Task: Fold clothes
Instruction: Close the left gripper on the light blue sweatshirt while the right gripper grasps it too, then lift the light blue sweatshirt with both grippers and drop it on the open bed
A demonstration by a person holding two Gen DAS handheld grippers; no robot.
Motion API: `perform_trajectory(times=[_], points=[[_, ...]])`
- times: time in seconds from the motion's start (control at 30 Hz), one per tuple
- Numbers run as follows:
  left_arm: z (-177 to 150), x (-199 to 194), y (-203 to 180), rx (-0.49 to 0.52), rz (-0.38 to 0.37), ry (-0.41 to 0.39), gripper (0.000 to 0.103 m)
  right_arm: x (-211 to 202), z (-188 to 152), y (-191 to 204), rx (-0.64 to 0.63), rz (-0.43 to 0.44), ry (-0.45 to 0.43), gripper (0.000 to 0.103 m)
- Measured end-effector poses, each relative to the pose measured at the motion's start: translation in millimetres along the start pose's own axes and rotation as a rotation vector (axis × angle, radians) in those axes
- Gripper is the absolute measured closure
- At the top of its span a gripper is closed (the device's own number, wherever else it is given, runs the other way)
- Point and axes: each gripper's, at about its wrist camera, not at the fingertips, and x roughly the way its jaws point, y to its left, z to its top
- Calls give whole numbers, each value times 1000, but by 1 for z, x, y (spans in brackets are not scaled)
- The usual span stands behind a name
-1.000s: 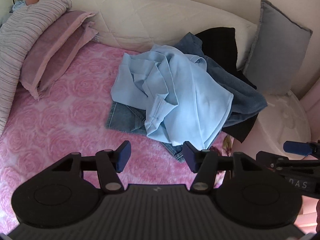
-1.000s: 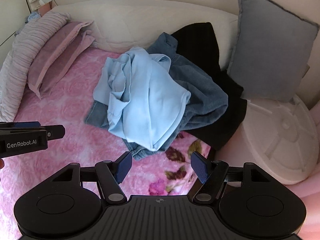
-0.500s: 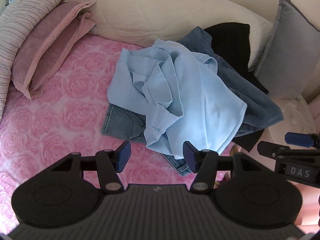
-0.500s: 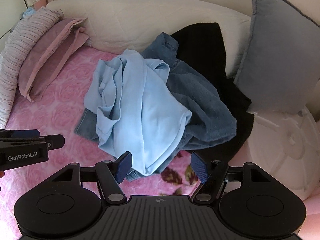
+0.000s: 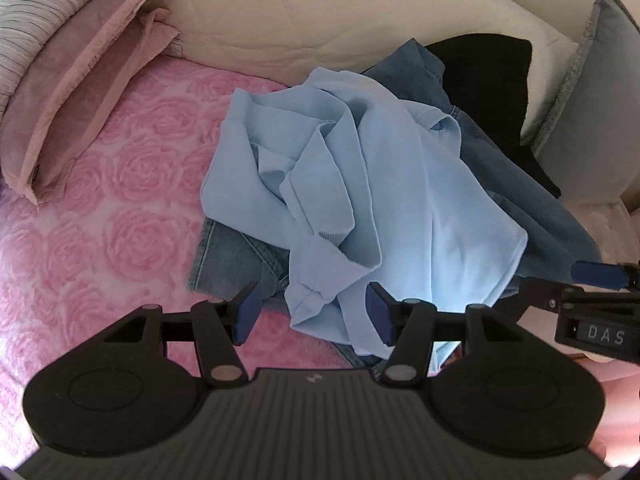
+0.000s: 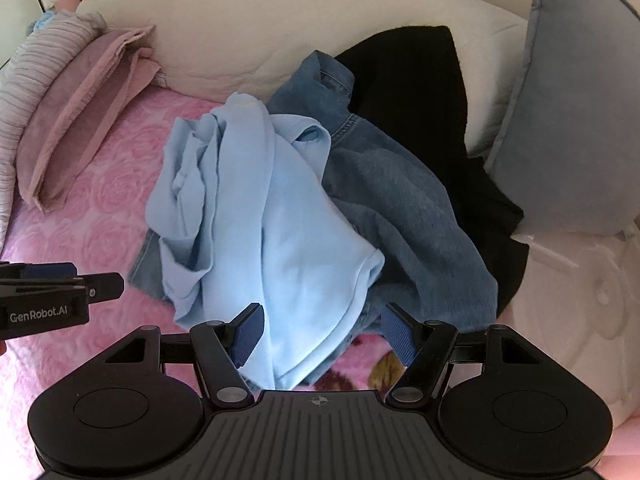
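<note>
A crumpled light blue sweatshirt (image 5: 380, 184) lies on top of a pile on the pink rose bedspread (image 5: 100, 200). It also shows in the right wrist view (image 6: 272, 232). Under it are blue jeans (image 5: 228, 260) and a darker denim garment (image 6: 400, 200), with a black garment (image 6: 420, 92) behind. My left gripper (image 5: 314, 312) is open and empty, its fingers at the sweatshirt's near hem. My right gripper (image 6: 324, 338) is open and empty over the sweatshirt's lower edge.
Mauve pillows (image 5: 76, 92) and a striped cushion (image 5: 28, 24) lie at the left. A cream headboard (image 6: 280, 32) runs behind. A grey pillow (image 6: 580, 120) leans at the right. A white round object (image 6: 580, 300) sits beyond the bed's right edge.
Both grippers have moved forward toward the pile; the sweatshirt now fills more of each view and its near edge lies between the open fingers. The clothes have not moved.
</note>
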Motion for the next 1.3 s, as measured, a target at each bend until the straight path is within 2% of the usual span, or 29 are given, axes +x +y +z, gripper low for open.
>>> perform_trajectory(times=[0.1,0.27,0.53,0.6,0.63,0.67,0.7,0.73,0.83,0.93,1.0,1.1,1.2,1.3], points=[[7,17,1,-3,-7,19,50,12,9,-3,-7,4,-3,35],[17,50,3,-24,-16,50,48,37,23,-7,-32,5,-1,45],[27,101,13,-120,-29,106,48,77,40,-17,-25,14,-19,45],[26,112,14,-121,-51,120,65,87,42,-17,-27,17,-17,45],[25,116,13,-115,-62,129,83,92,43,-18,-30,18,-15,46],[24,119,12,-112,-66,137,87,98,43,-17,-40,25,-5,52],[22,118,12,-112,-68,135,90,101,43,-16,-61,44,3,96],[21,115,10,-106,-68,120,91,99,42,-14,-78,51,-14,101],[19,97,6,-54,-51,62,92,86,38,-2,-163,35,-63,101],[17,87,7,-44,-50,47,92,72,34,12,-258,4,-108,101],[14,81,8,-51,-61,36,93,77,31,16,-270,10,-83,101],[12,65,11,-70,-77,-1,94,70,29,19,-271,109,-90,101],[9,32,18,-108,-82,-60,95,37,23,31,-317,139,-183,102],[2,-12,32,-146,-80,-134,96,4,28,37,-279,230,-241,102]])
